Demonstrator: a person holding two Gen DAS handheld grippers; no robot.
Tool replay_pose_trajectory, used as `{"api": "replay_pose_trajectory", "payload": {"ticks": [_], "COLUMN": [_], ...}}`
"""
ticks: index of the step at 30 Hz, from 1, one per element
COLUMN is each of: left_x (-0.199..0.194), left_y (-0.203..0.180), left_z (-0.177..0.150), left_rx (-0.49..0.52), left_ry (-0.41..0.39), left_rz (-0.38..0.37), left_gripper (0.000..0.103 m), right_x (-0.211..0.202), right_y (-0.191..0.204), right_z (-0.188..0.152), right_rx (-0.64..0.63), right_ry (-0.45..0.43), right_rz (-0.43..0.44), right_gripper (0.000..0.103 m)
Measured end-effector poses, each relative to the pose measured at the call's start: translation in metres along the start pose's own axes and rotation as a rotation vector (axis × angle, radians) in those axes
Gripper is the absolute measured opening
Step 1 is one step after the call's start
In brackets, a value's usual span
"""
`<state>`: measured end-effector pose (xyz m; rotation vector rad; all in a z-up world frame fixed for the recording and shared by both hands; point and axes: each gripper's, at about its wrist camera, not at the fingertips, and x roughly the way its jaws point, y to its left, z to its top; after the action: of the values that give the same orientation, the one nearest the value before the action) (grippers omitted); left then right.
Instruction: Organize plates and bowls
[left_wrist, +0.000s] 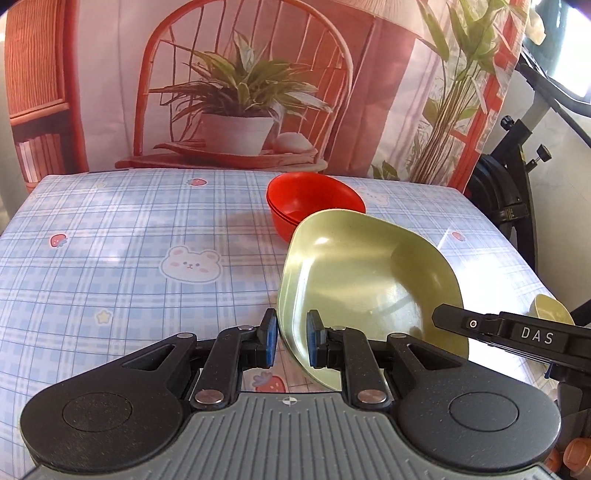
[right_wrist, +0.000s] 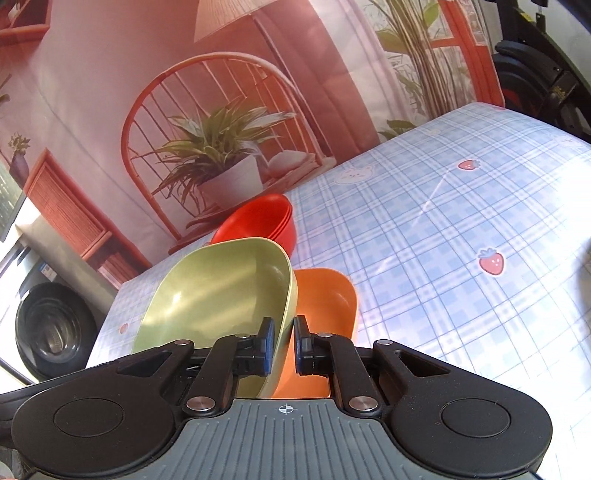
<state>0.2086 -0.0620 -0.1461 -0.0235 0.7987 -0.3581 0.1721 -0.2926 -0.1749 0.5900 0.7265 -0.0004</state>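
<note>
A green squarish plate is held tilted above the table. My left gripper straddles its near-left rim with a small gap at the pads. My right gripper is shut on its opposite rim; the plate shows in the right wrist view. The right gripper's finger shows at right in the left wrist view. A stack of red bowls stands behind on the table, also in the right wrist view. An orange plate lies under the green one.
The table has a blue plaid cloth with bears and strawberries. A printed backdrop hangs behind it. A small green dish sits at the table's right edge. An exercise bike stands to the right.
</note>
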Motion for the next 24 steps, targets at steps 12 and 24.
{"api": "replay_pose_trajectory", "payload": {"ticks": [12, 24], "left_x": [0.025, 0.038], "left_y": [-0.011, -0.013], "left_z": [0.003, 0.000], "left_rx": [0.052, 0.067], "left_ry": [0.048, 0.078], "left_rz": [0.002, 0.007], "left_gripper": [0.017, 0.017], "right_x": [0.006, 0.017], "right_y": [-0.015, -0.022], "right_z": [-0.001, -0.004], "right_rx": [0.027, 0.022], "right_ry": [-0.008, 0.001], "right_rz": [-0.027, -0.037], "right_gripper": [0.010, 0.010]}}
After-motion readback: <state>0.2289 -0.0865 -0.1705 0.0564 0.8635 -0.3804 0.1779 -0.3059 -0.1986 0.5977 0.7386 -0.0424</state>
